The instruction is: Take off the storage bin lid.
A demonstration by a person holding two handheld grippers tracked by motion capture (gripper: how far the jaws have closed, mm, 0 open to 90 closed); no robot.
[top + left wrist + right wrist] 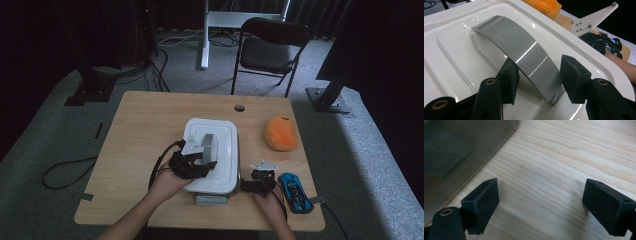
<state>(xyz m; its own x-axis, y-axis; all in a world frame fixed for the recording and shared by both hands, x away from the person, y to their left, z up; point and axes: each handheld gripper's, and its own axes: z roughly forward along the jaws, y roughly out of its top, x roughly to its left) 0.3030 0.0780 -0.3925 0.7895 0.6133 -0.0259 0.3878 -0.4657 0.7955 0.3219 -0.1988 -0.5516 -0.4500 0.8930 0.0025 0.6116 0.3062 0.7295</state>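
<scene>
Grey handle (pixel 524 53) on the white box lid (pixel 456 45) sits between the left gripper (pixel 537 75) pads, not quite pinched. Right gripper (pixel 540 202) hangs wide open over bare table (pixel 564 157).

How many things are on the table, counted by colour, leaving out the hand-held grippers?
White: 1, the box with a grey handle
Orange: 1, the plush
Blue: 1, the toy car
Total: 3
</scene>
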